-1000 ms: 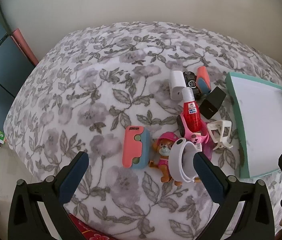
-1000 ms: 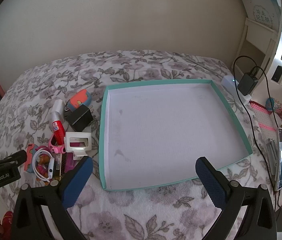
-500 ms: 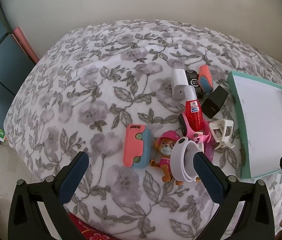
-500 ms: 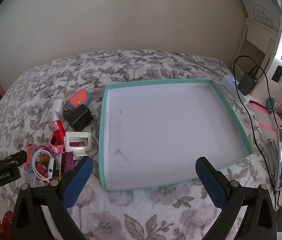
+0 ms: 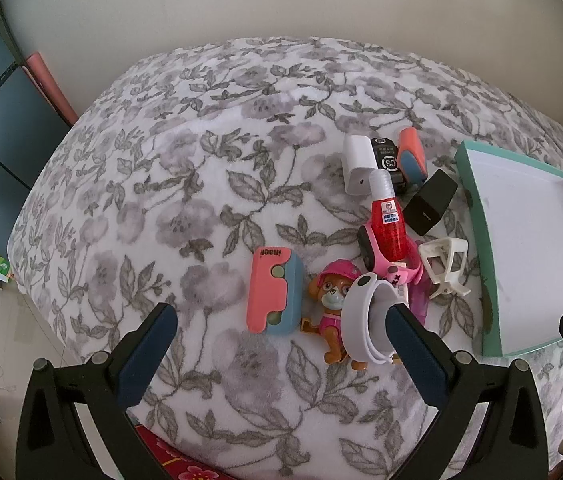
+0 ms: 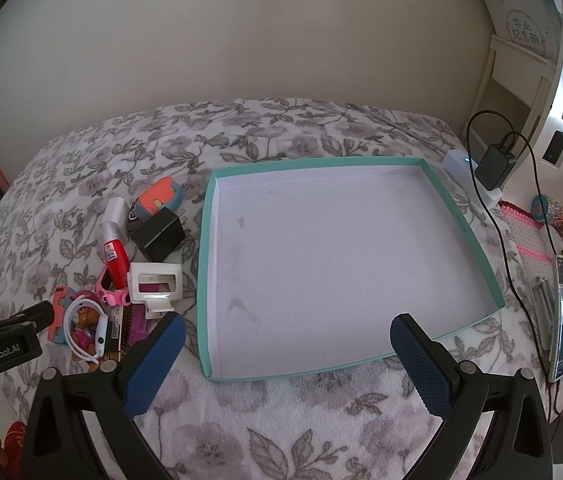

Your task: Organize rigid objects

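Nothing much changed over that last second: the left gripper (image 5: 281, 344) only crept a bit closer to the toy pile (image 5: 377, 248) on the bed (image 5: 185, 184), both grippers hung open and empty, right gripper (image 6: 283, 354) over the bare tray (image 6: 206, 264), so sorting hadn't started.

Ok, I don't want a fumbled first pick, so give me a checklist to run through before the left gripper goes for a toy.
1. Left gripper open: ok.
2. Right gripper open, holding nothing: ok.
3. Teal tray free to receive items: ok.
4. Pink-and-blue case lies apart enough for a clean grasp: ok.
5. Dog figure free to lift alone: not ok, the white band lies across it.
6. Red bottle stable: cannot tell, it rests on the pink watch.
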Motion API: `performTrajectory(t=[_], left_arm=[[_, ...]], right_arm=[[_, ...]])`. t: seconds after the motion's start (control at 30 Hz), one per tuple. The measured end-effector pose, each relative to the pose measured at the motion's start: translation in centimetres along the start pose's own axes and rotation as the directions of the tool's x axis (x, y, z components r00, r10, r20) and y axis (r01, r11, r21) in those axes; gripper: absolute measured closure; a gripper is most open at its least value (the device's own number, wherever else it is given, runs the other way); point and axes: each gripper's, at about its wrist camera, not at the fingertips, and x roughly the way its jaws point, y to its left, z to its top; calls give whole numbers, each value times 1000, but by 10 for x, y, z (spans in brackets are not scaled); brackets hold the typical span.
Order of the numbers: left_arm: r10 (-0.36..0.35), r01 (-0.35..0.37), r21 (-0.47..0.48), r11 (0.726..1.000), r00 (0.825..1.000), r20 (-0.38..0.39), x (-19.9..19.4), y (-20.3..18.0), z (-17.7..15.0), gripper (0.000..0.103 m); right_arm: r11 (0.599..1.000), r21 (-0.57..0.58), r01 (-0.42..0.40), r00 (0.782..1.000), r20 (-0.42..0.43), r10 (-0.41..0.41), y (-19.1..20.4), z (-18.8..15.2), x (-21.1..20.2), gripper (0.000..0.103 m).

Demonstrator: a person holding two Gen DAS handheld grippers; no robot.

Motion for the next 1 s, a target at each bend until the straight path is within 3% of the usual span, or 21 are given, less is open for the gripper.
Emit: performTrajectory(t=[0.03,0.23,0.4,0.53,0.63,0.73,0.9,1.0], left_arm=[[45,-45,15,999,999,24,0,1,-1,0],[56,-56,23,998,998,14,1,1,-1,0],[12,-11,-21,1000,999,48,-4,12,4,0],[107,-107,-4,994,991,84,-4,24,14,0],[110,-104,-52,993,985,135,-9,41,22,0],[52,-40,-111,993,993,109,-1,59,28,0],[60,-59,-82,995,998,12,20,64,30,0],[20,-21,-91,996,1000,-12,34,64,29,0]], right_arm=[[1000,0,0,1000,0,0,0,0,0,0],[1000,-15,-4,1000,3,4,2,-1,1,0],[999,-39,-20,1000,21,21,8,0,-3,0],[992,-57,-115,992,44,118,21,7,-7,0],[979,-75,-192,981,28,194,37,11,-4,0],[967,-99,-235,972,-5,235,56,14,2,0],[942,-111,-316,948,-85,308,90,14,20,0],[933,-101,-345,934,-132,331,103,12,32,0]])
